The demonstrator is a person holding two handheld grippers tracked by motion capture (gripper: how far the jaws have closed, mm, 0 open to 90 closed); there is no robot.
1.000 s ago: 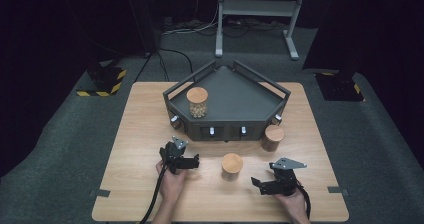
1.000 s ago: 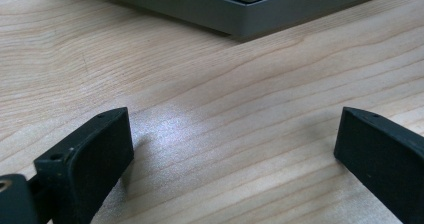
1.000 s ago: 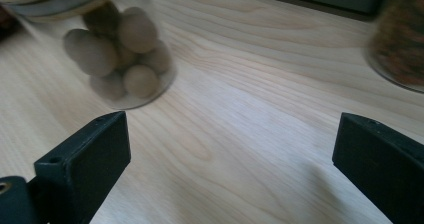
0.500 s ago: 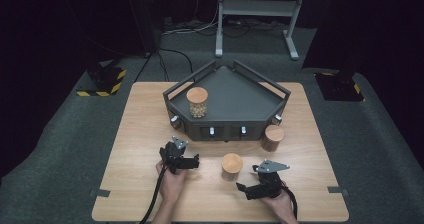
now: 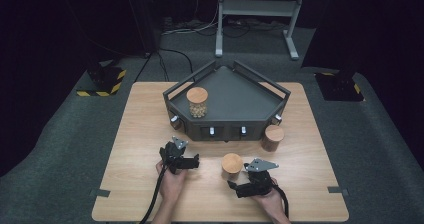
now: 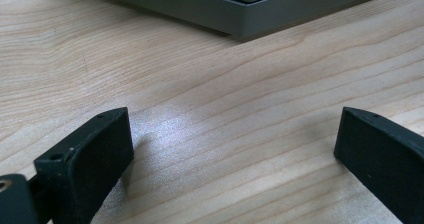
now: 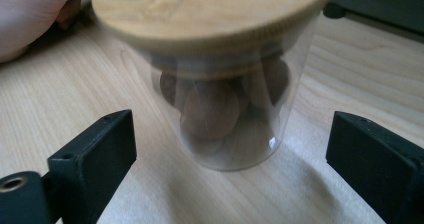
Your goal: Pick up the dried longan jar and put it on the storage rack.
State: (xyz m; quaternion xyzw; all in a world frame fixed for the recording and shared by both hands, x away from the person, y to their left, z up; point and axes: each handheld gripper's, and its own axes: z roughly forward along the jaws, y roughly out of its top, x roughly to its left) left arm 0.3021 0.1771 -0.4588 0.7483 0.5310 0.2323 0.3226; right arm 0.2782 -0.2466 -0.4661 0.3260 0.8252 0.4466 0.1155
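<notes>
Glass jar [image 7: 225,99] with a pale wooden lid stands upright on the wooden table [image 5: 150,124], directly ahead of the right gripper [image 5: 234,186]. Seen through the clear wall in the right gripper view are round brown pieces, stacked against one another; the lid overhangs the glass slightly and blurs at the top edge of that picture. The right gripper's jaws have just been closing, yet they stand spread on either side of the jar, with a gap on each flank and no pad touching the glass. A bare hand appears at the upper left corner of that same view.

From the high view the jar [image 5: 232,165] reads as a small lidded cylinder near the front middle of the table, just beside the right gripper, between it and the left gripper [image 5: 195,161]. That view also takes in what the close pictures miss: a second lidded jar [image 5: 197,102] standing on the dark grey angular tray [image 5: 240,99], and a third jar [image 5: 273,137] on the table just beside the tray's front right corner.

The left gripper view shows its jaws released and wide apart over bare wood grain, nothing between them, with the tray's lower edge [image 6: 240,14] across the top.
</notes>
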